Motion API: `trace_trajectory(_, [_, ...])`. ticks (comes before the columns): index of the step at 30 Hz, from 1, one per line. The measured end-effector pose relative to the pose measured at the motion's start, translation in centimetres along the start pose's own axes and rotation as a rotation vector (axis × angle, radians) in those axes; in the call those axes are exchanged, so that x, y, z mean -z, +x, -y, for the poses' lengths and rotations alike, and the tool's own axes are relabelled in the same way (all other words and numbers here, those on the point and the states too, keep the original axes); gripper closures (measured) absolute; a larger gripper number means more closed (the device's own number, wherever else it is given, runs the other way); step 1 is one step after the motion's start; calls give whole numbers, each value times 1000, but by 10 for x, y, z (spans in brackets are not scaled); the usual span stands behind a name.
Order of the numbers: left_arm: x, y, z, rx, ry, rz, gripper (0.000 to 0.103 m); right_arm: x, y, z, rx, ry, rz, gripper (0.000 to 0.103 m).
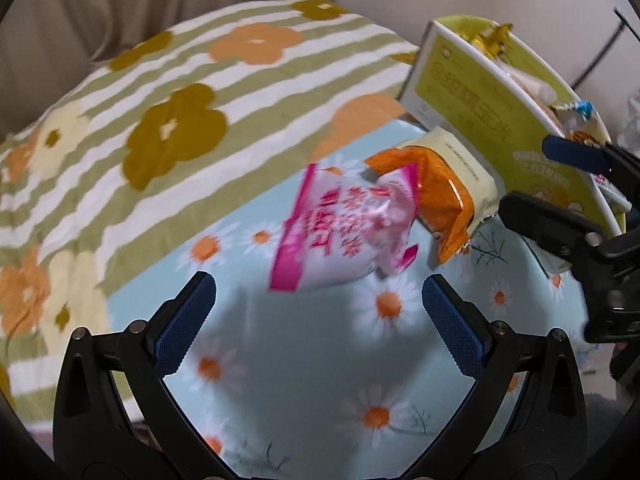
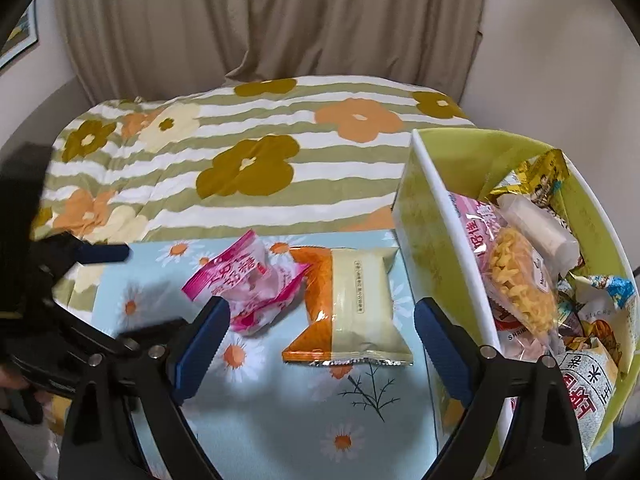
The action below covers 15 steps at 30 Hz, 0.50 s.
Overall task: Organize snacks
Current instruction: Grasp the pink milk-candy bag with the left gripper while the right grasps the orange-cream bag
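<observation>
A pink-and-white snack packet lies crumpled on the light blue daisy cloth. Beside it, touching, lies an orange-and-cream packet, close to the wall of a yellow-green box that holds several snack packets. My left gripper is open just short of the pink packet's near edge, pads clear of it. My right gripper is open and hovers over the orange-and-cream packet, with neither pad pressing on it. Each gripper shows at the edge of the other's view.
The daisy cloth lies over a green-and-white striped blanket with big flowers. A beige curtain hangs behind. The box stands to the right of the two loose packets.
</observation>
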<state>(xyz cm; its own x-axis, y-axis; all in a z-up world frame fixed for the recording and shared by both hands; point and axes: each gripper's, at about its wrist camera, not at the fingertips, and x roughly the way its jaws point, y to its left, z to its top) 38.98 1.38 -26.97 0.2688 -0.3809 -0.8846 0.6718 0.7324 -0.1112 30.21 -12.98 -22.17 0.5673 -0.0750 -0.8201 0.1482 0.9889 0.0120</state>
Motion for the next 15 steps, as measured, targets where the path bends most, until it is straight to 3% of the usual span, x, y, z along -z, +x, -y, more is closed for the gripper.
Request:
trace_trajectory(6, [-18,36,8,38,49,-29,1,-5,11,2,-1,43,-27,11])
trace_trajectory(15, [-26,69,12,117,33,-47,1,-3,26,1,43,49,-36,11])
